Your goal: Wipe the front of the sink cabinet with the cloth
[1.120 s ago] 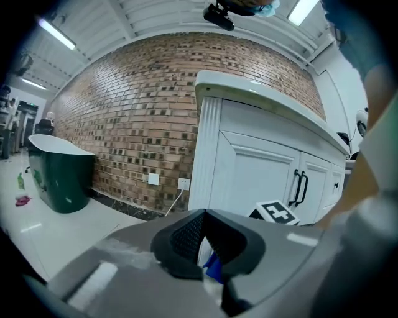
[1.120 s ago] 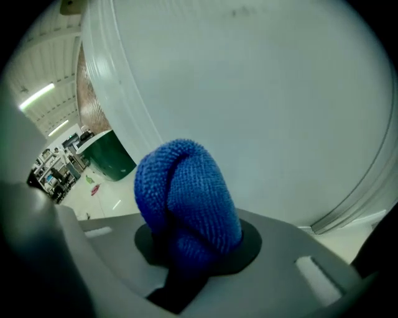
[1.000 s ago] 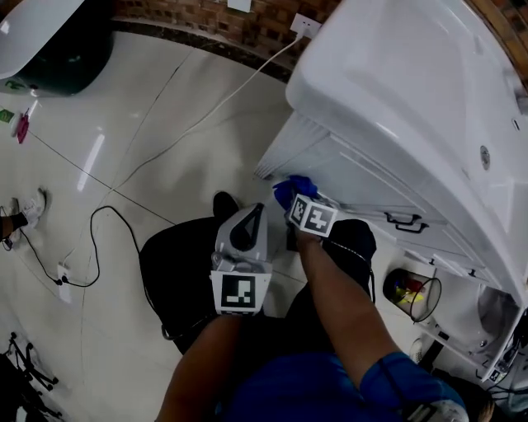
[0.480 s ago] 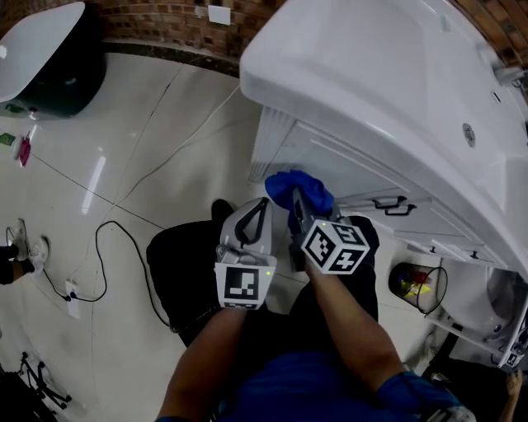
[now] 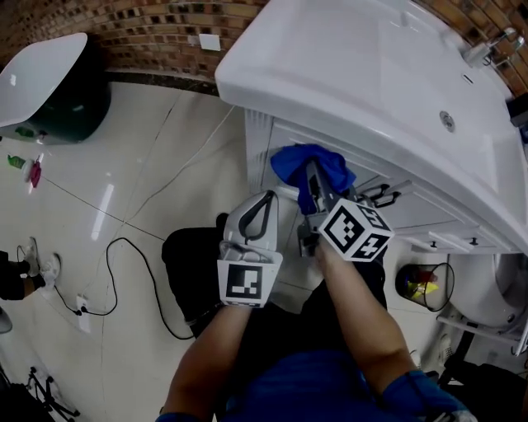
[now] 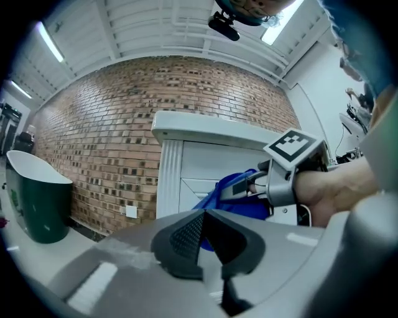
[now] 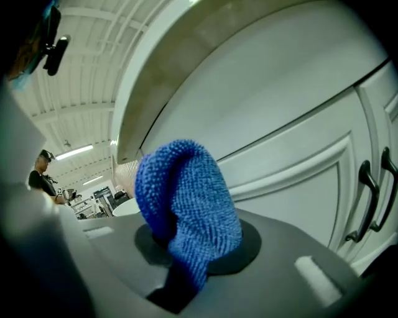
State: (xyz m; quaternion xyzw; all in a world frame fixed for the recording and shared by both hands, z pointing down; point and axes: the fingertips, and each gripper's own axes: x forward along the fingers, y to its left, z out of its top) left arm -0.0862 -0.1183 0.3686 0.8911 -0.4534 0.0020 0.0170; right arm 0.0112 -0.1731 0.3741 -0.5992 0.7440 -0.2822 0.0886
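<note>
right claw (image 7: 186, 251): clamped on blue cloth (image 7: 186, 199) | cloth: 1 o'clock in head view, at cabinet front (image 7: 292, 149), upper left corner | left claw (image 6: 204, 239): together, empty, 8 o'clock of cloth | risk: cloth may snag on the handles (image 7: 373, 192) at 3 o'clock and pull free

brick wall (image 5: 148, 25), green bin (image 5: 78, 103), wire basket (image 5: 442, 288)

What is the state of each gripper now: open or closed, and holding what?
Left gripper: closed, holding nothing.
Right gripper: closed on the blue cloth.
</note>
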